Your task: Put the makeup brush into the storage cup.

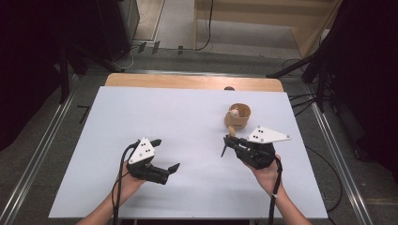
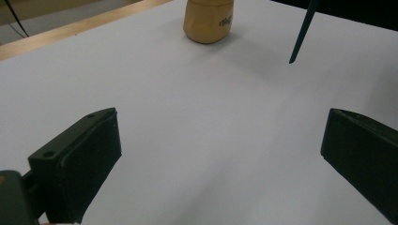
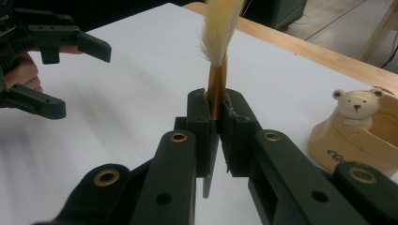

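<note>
White table (image 1: 187,187) under both hands. Left tongs (image 1: 168,154) low, lying sideways, spread wide w/ nothing between. Right tongs (image 3: 217,112) pressed together, pinching a slim brush (image 3: 217,89): gold ferrule, pale bristle tuft up, dark handle pointing down. Tan wooden holder w/ small bear figure (image 3: 359,131) just beyond right tongs.

Brush (image 3: 217,89) left of holder (image 3: 356,136)

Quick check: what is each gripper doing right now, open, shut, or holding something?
Left gripper: open, jaws wide apart, nothing between them.
Right gripper: shut on the brush, bristle end sticking up past the jaws.
</note>
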Action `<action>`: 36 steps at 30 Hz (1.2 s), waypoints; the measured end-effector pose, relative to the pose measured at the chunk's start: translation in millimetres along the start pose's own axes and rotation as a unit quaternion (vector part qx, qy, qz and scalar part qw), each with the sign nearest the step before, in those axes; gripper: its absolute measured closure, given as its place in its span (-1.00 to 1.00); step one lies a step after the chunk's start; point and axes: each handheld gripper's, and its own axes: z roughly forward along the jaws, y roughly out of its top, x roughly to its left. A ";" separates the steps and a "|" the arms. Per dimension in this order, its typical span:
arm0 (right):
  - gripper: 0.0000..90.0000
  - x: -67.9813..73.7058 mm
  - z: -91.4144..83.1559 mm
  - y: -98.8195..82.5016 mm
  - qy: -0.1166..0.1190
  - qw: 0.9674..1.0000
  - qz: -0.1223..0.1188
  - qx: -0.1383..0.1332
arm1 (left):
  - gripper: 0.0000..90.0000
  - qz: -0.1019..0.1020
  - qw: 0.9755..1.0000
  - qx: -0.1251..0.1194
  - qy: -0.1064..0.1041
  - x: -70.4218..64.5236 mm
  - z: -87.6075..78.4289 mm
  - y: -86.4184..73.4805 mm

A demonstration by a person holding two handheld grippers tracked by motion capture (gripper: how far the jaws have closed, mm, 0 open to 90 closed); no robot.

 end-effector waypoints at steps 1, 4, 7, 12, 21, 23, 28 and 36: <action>0.87 -1.4 -1.0 -0.2 -0.002 1.000 -0.001 -0.001 | -1.00 0.006 1.000 -0.002 -0.002 -0.1 -0.8 -1.3; 0.87 -3.8 -3.7 -0.4 -0.006 1.000 0.000 -0.001 | -1.00 0.014 1.000 -0.001 -0.003 -0.8 -2.0 -2.5; 0.87 -5.8 -5.4 -0.7 -0.009 1.000 0.001 -0.002 | -1.00 0.015 1.000 -0.001 -0.005 -0.8 -2.8 -2.9; 0.87 -12.5 -10.8 -2.2 -0.018 1.000 0.006 -0.001 | -1.00 0.013 1.000 0.002 -0.003 1.2 -3.8 -4.1; 0.87 -21.3 -16.5 -3.4 -0.029 1.000 0.012 0.000 | -1.00 0.024 1.000 0.008 -0.005 0.7 -3.3 -4.1; 0.87 -22.9 -17.7 -3.7 -0.031 0.999 0.014 0.000 | -1.00 0.024 1.000 0.007 -0.005 0.8 -3.3 -4.1; 0.87 -27.1 -20.6 -4.3 -0.038 0.999 0.016 0.001 | -1.00 0.021 1.000 0.006 -0.002 1.3 -3.5 -4.3; 0.87 -35.1 -25.2 -5.3 -0.050 0.998 0.022 -0.001 | -1.00 0.023 1.000 0.010 -0.005 1.7 -2.8 -4.6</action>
